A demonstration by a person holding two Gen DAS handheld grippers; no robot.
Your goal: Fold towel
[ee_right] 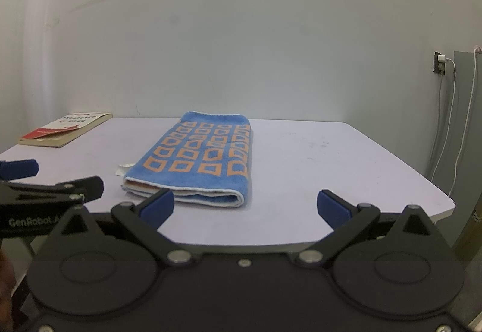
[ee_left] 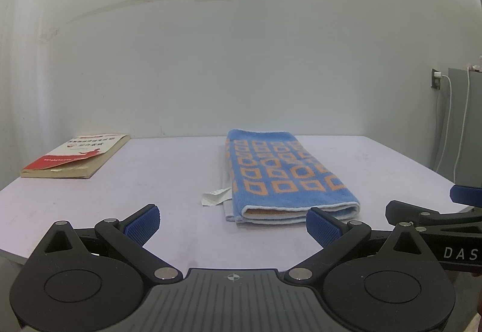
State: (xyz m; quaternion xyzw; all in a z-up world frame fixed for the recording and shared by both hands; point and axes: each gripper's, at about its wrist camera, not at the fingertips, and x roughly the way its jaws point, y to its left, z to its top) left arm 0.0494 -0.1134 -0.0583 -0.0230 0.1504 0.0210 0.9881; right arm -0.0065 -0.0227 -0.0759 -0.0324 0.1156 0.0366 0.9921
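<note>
Two low side-by-side wrist views toward the shared towel (ee_left: 286, 175), table (ee_left: 168, 169).

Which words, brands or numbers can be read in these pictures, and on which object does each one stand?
"GenRobot.A", cut off: on the left gripper, seen from the right wrist.
"DAS", cut off at the frame edge: on the right gripper, seen from the left wrist.
Book cover: red and white print, too small and blurred to read.
Towel: only a pattern, no text.

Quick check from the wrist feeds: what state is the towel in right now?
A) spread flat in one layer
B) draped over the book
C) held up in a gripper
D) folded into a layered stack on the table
D: the towel lies on the table with stacked layers showing at its near edge, both grippers open and clear of it.
</note>
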